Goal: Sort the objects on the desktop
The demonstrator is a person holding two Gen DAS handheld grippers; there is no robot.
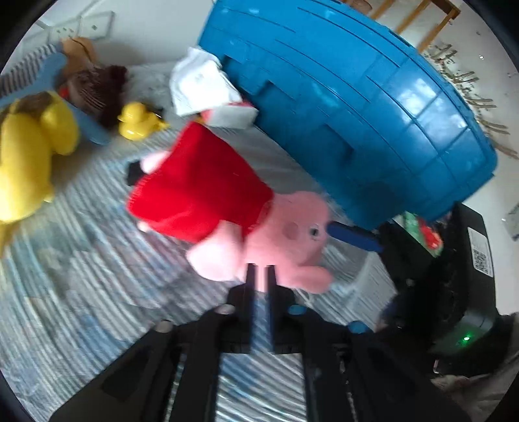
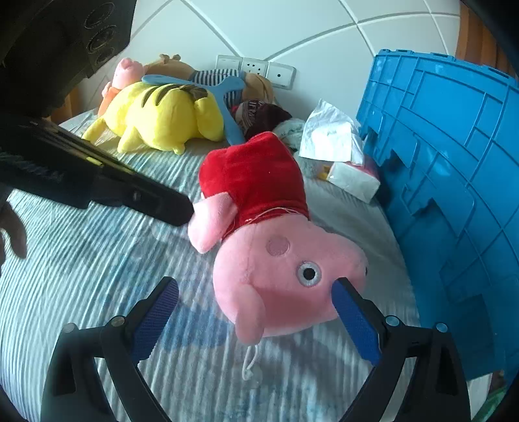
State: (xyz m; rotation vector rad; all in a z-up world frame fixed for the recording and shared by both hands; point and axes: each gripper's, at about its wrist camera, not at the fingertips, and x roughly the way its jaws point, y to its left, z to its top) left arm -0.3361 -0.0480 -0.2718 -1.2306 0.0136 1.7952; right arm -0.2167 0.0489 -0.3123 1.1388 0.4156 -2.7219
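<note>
Currently left gripper (image 1: 260, 271) fingers nearly together, pinching pink pig plush (image 2: 275, 259) by its arm; right gripper (image 2: 256, 300) spread wide around the head, blue crate (image 2: 454, 162) beside it.

Striped blue-white bedspread (image 2: 81, 276), white panelled wall (image 2: 259, 29), wall sockets (image 2: 256, 69), daylight

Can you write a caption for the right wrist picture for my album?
Open right gripper reaches around the pink pig plush while the left gripper pinches its arm, beside the blue crate.
</note>
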